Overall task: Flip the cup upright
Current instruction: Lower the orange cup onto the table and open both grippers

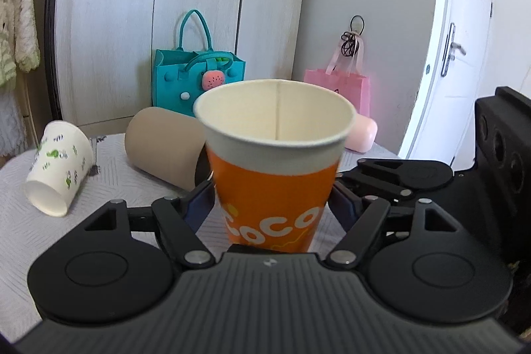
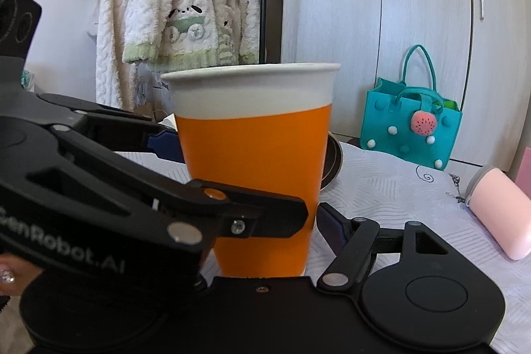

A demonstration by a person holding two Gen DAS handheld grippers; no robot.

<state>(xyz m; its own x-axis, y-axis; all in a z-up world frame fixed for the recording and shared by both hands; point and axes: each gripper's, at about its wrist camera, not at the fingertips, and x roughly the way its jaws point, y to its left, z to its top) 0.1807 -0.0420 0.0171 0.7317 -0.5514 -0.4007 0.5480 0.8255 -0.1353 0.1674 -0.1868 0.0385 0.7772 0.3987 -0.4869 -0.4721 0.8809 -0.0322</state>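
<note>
An orange paper cup point(image 1: 275, 175) with a white rim band stands upright, mouth up, between the fingers of my left gripper point(image 1: 272, 204), which is shut on its sides. The same cup point(image 2: 255, 161) fills the right wrist view, with the left gripper's arm crossing in front of it. My right gripper point(image 2: 312, 214) sits close beside the cup with its blue pad point(image 2: 328, 224) a little off the cup wall; its other finger is hidden behind the left gripper.
A white cup with green prints point(image 1: 59, 168), a tan cup point(image 1: 166, 148) and a pink cup point(image 1: 361, 135) lie on their sides on the white patterned tablecloth point(image 1: 20, 214). A teal bag point(image 1: 195, 78) and a pink bag point(image 1: 341, 88) stand at the back.
</note>
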